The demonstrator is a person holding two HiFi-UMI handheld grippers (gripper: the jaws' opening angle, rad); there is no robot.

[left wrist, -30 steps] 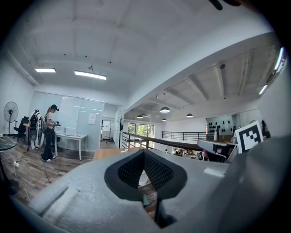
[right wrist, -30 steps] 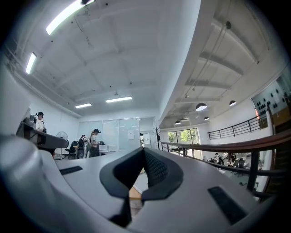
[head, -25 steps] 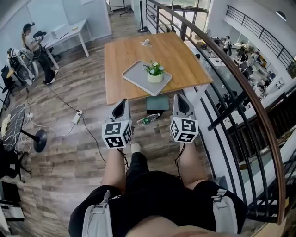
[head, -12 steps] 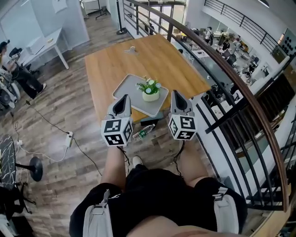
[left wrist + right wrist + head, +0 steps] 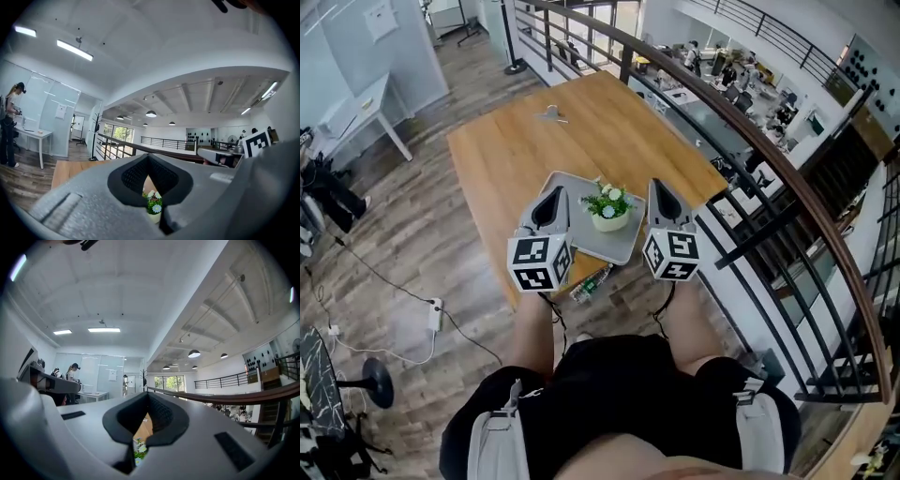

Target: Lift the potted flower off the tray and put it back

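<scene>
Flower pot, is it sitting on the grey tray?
Yes, the flower pot stands on the grey tray on the wooden table.

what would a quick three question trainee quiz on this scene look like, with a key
1. True or false: the potted flower stands on the tray.
2. Where does the plastic bottle lie? A on the tray; B on the floor by the near edge of the table; C between a gripper's jaws.
3. Fill in: the left gripper and the right gripper each have jaws that are ____, with nothing held.
Key: 1 true; 2 B; 3 shut.
</scene>
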